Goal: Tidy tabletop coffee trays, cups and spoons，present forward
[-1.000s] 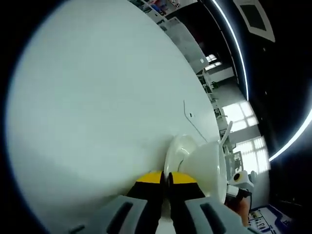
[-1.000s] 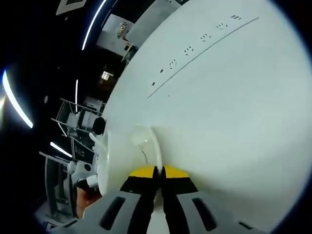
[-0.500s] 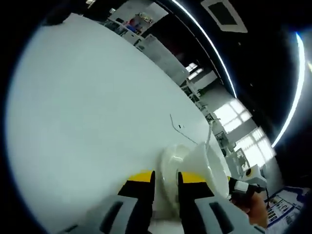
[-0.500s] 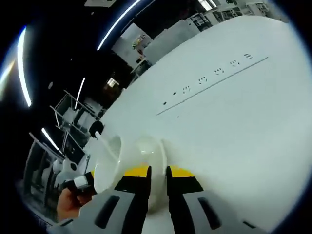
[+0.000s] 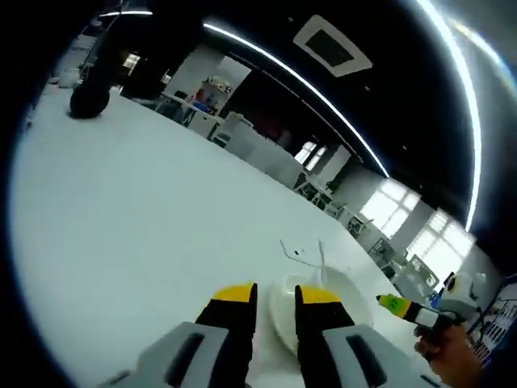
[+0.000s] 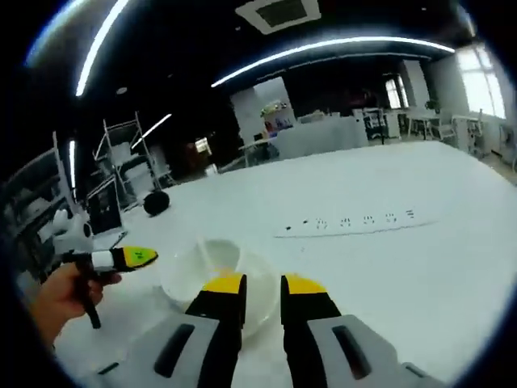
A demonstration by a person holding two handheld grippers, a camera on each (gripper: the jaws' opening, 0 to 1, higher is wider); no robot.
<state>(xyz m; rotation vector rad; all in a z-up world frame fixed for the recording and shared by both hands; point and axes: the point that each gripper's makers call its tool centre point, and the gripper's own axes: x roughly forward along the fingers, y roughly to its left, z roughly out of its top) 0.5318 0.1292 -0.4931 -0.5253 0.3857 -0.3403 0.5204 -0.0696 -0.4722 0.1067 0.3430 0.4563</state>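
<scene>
A white cup [image 5: 329,289] stands on a white saucer [image 5: 282,322] on the white table, with a thin spoon handle [image 5: 321,257] rising from the cup. My left gripper [image 5: 275,295] is open, and the saucer's near rim shows through the gap between its yellow tips. In the right gripper view the same cup [image 6: 203,260] and saucer [image 6: 257,301] lie just ahead of my right gripper [image 6: 264,284], which is also open with the saucer rim behind the gap. Each gripper shows in the other's view, held by a hand: the right gripper [image 5: 408,311] and the left gripper [image 6: 121,259].
The white table [image 5: 137,218] stretches wide around the cup. A dark line with small marks [image 6: 355,222] runs across it beyond the saucer. A black round object [image 5: 89,101] sits at the far edge. Desks and windows fill the room behind.
Both grippers were shut on the saucer's rim; they have let go and now stand open. Both views have swung up to show the room.
</scene>
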